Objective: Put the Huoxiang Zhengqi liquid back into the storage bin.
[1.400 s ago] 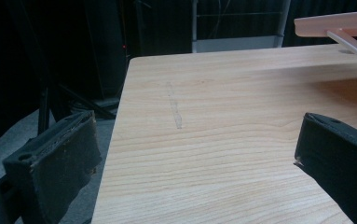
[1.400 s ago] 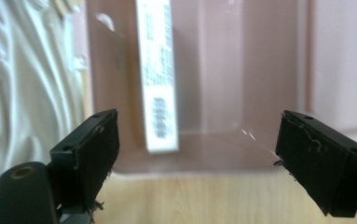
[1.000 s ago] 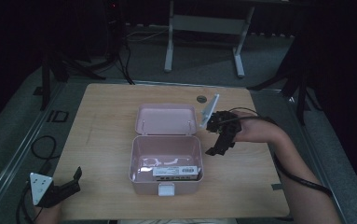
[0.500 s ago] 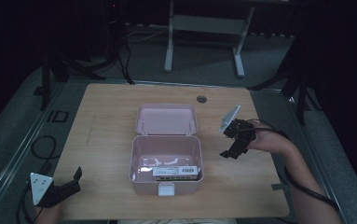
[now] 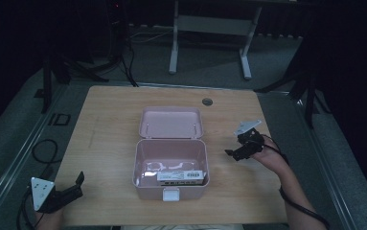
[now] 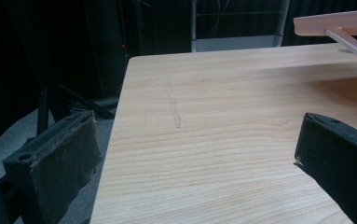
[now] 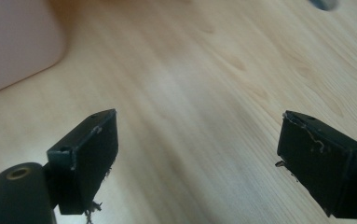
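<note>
One desk: a pale rectangular wooden desk (image 5: pixel 104 120), its grain visible in both gripper views (image 6: pixel 223 154) (image 7: pixel 204 93).
One box: a pink, round-cornered plastic box (image 5: pixel 170 168) with a hinged lid, standing near the middle of the desk, nearer the person's edge.
Box lid: one pink lid (image 5: pixel 171 122), laid fully open and flat behind the box, away from the person; its edge and a thin pink hinge strap show at the upper right of the left gripper view (image 6: pixel 339 23).
Box front: one small white latch (image 5: pixel 170 194) on the near wall.
Box contents: one flat white packet with dark printed bands (image 5: pixel 181 176), lying along the near side of the box floor; a paler patch lies behind it, too unclear to identify.
Desk fitting: one small round grey disc (image 5: pixel 207 101) set in the desk top near the far edge, behind the lid.
Tools: two black two-jaw tools, one in each hand.
Left tool (image 5: pixel 74 188): at the near left corner of the desk, well apart from the box; jaws spread wide with nothing between them (image 6: pixel 195 154); grey three-cornered plate on top.
Right tool (image 5: pixel 233 153): above the desk just right of the box, not touching it; jaws spread wide over bare wood (image 7: pixel 197 158); a corner of the pink box shows at the upper left of its view (image 7: pixel 13 42).
Background: one white metal frame (image 5: pixel 210 24) on the dark floor beyond the desk.
</note>
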A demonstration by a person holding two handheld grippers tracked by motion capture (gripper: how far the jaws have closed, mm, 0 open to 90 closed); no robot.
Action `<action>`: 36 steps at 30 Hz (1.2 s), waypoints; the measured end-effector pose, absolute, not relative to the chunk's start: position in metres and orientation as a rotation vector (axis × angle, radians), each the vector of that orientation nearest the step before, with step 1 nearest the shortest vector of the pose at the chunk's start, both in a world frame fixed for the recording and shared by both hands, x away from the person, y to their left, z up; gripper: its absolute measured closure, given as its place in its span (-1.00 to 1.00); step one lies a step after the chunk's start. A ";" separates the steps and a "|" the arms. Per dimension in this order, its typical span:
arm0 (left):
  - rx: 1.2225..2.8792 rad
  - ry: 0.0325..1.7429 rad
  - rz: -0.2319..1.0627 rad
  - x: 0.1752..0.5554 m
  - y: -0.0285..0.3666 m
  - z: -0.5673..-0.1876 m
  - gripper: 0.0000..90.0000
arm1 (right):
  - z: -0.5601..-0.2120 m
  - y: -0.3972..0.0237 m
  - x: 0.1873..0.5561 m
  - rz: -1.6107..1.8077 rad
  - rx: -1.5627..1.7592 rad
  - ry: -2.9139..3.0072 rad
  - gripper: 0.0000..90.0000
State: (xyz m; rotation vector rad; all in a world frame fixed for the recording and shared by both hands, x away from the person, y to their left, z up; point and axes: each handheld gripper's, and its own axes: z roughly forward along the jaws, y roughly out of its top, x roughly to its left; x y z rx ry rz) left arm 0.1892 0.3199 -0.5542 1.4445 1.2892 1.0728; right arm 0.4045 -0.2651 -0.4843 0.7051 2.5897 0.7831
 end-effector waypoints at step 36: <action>1.433 1.292 1.070 0.189 0.321 -0.554 -1.00 | -0.544 -0.350 0.389 1.073 1.405 1.842 -0.73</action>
